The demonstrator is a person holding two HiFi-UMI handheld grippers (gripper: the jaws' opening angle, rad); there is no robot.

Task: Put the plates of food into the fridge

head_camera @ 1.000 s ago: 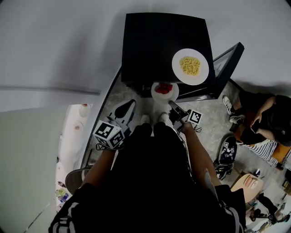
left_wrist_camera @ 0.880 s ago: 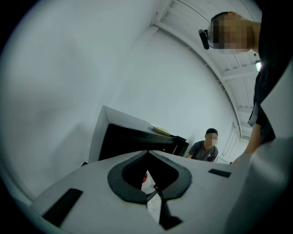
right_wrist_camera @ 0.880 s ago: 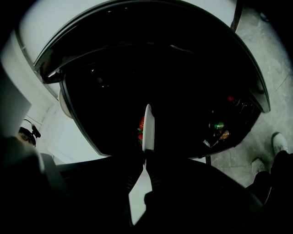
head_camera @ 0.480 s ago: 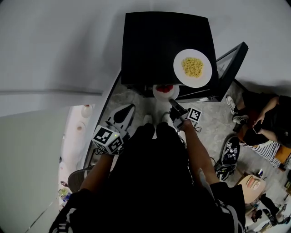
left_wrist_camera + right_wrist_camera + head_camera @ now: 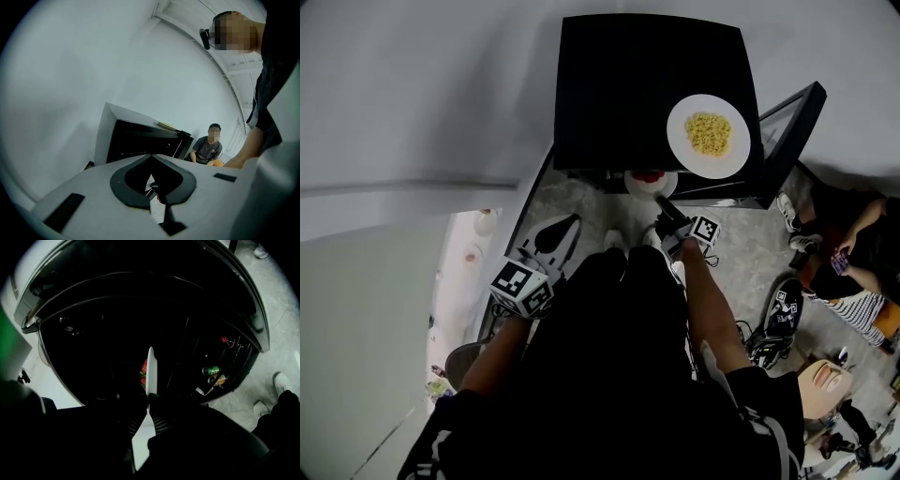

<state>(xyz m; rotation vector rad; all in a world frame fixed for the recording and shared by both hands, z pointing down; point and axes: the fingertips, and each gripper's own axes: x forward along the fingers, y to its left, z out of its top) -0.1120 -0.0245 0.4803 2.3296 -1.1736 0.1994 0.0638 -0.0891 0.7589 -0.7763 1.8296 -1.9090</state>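
A white plate of red strawberries (image 5: 651, 178) sits in my right gripper (image 5: 661, 201), which is shut on its near rim. The plate is at the mouth of the black fridge (image 5: 647, 84), its far part hidden under the fridge's top edge. In the right gripper view the plate (image 5: 150, 367) shows edge-on with the strawberries (image 5: 143, 373) on its left, in front of the dark interior, and the right gripper (image 5: 149, 405) clamps its rim. A second white plate with yellow noodles (image 5: 708, 135) rests on the fridge top. My left gripper (image 5: 551, 236) hangs low at the left, shut and empty.
The fridge door (image 5: 789, 127) stands open to the right; its shelf holds cans (image 5: 213, 370) and a red-capped bottle (image 5: 225, 339). People sit on the floor at the right (image 5: 853, 253), and dark shoes (image 5: 773, 319) lie nearby. A pale wall runs along the left.
My right gripper has sunk and carried the strawberry plate further under the fridge's top edge, so less of the plate shows. The left gripper has hardly moved.
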